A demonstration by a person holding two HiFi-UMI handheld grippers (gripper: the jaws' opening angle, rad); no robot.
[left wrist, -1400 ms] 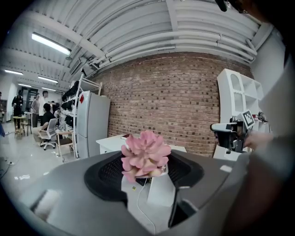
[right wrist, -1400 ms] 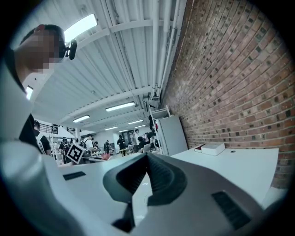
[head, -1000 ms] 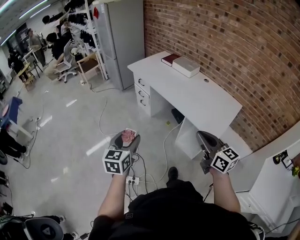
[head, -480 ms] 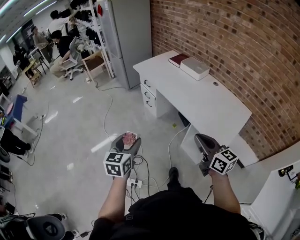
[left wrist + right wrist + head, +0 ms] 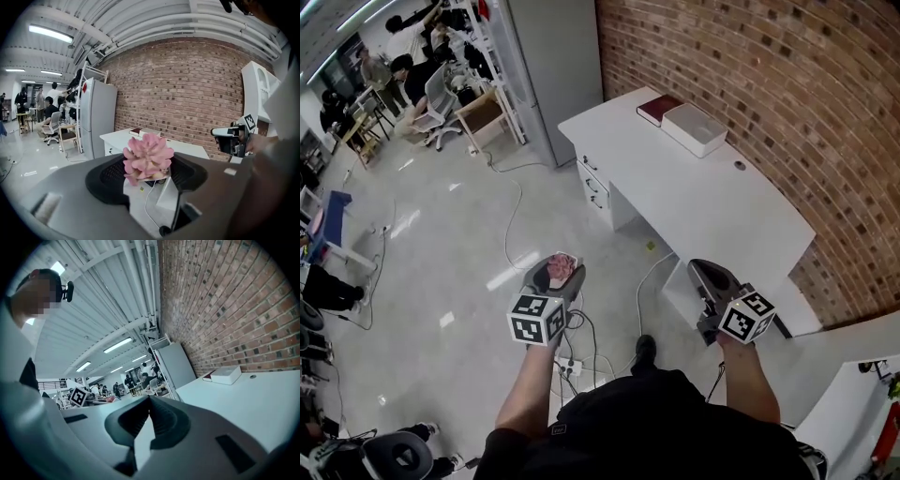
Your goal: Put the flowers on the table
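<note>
Currently carries a pink, fleshy-petalled artificial flower (image 5: 147, 157) between the jaws of the left gripper (image 5: 147, 174), with the bloom poking up above the black pads. Hangs it out over the glossy grey floor (image 5: 441, 272), well apart from the long white desk (image 5: 703, 206) that stands ahead and to the right against the red brick wall (image 5: 769, 84). On the desk's far end, side by side: a flat white box (image 5: 694, 128) and a dark red book (image 5: 658, 110). On the floor: thin white cables (image 5: 516, 216) and a white power strip (image 5: 565, 367) near the person's feet. Beyond the desk, a tall grey cabinet (image 5: 558, 66); further off, people (image 5: 398, 75) among office chairs at the far end of the room. Grips the flower with jaws set wide and its base caught between them. Holds the right gripper (image 5: 710, 278) just beside the near end of the desk, jaws closed tip to tip with nothing between them.
</note>
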